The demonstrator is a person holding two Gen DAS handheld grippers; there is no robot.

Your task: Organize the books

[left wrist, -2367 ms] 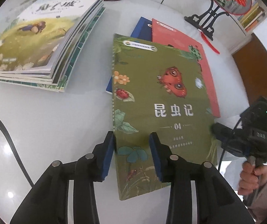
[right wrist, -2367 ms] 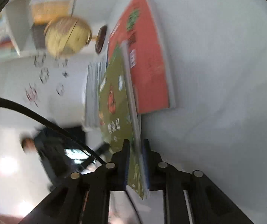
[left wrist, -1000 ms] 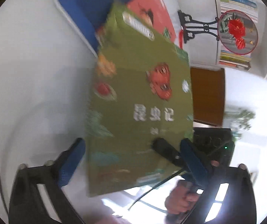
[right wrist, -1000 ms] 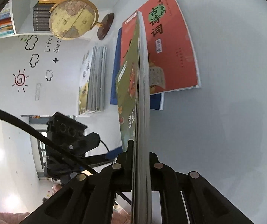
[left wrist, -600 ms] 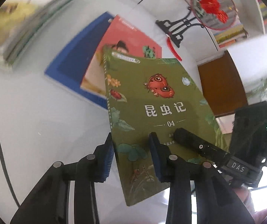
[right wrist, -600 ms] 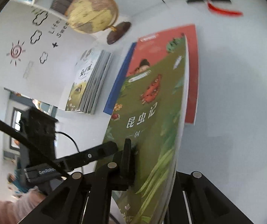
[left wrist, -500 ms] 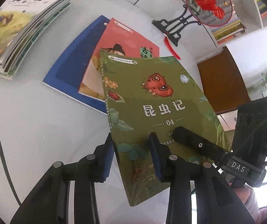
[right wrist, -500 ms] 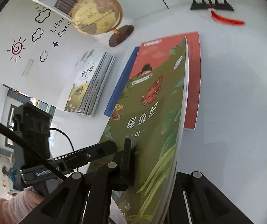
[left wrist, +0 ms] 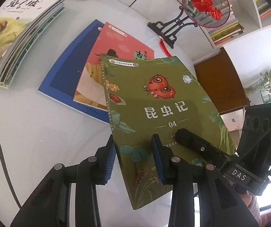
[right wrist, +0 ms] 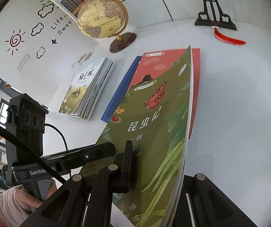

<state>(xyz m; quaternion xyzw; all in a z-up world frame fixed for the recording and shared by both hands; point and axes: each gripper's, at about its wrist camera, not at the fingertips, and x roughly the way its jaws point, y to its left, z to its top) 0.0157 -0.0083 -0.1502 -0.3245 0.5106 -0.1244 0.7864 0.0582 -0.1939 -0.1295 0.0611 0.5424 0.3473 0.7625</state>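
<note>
Above the white table (left wrist: 21,132), the green book (left wrist: 154,113) now hangs lifted in both claws.

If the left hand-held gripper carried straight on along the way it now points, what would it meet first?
Most likely the green insect-cover book that already lies between the left hand-held gripper fingers. Beyond it come the red paperback and the flat blue book on the white table, though depth is unclear.

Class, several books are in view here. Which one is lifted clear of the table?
The green insect book, numbered 04 with a red butterfly on its cover. It is held tilted in the air, while the red book, blue book and left-hand stack lie flat.
</note>
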